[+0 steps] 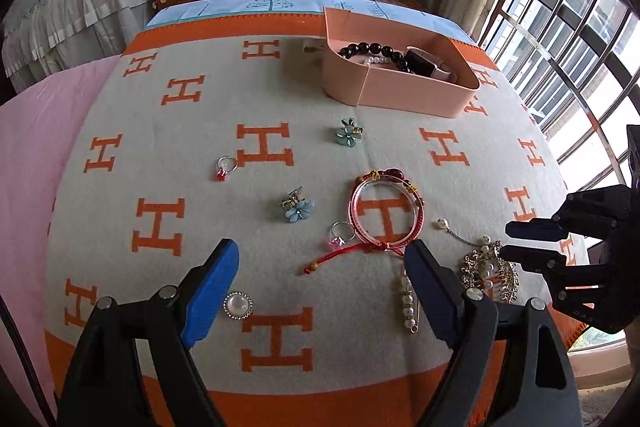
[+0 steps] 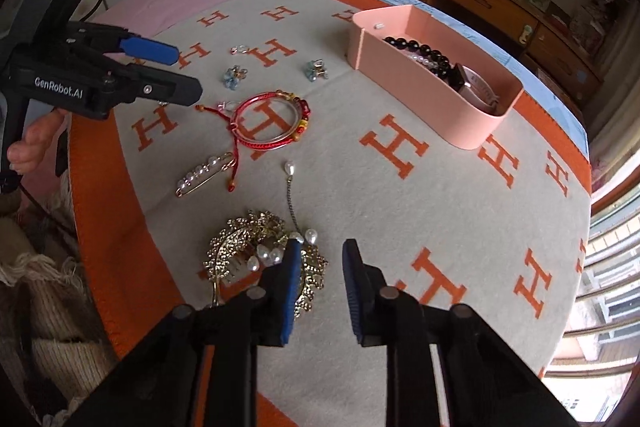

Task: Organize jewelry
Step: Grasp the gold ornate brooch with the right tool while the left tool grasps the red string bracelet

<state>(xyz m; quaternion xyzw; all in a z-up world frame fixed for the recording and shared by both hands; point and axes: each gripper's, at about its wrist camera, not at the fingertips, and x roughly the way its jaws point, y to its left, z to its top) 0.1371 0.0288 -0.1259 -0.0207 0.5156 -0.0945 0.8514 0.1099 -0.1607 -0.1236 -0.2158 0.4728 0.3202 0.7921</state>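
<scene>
Two hand-held grippers are held over an orange-and-cream blanket (image 1: pixel 200 131) on which jewelry is spread. The left gripper (image 1: pixel 320 247) is spread wide, grasping nothing, with the knotted tail of a red bracelet (image 1: pixel 386 217) lying between its fingers. The right gripper (image 2: pixel 322 247) is seen with jaws narrowly apart and nothing pinched. Its left finger is laid over a gold pearl brooch (image 2: pixel 248 243) near the blanket's near edge. A pink box (image 1: pixel 400 95) is set toward the far right corner. A black bead bracelet (image 1: pixel 372 49) and a watch (image 1: pixel 424 65) are already held in it. Two blue flower clips (image 1: pixel 350 133) and two rings (image 1: pixel 226 167) are scattered around the blanket's middle. A pearl pin (image 1: pixel 408 303) and a round pearl brooch (image 1: pixel 238 305) are left nearer the front edge.
</scene>
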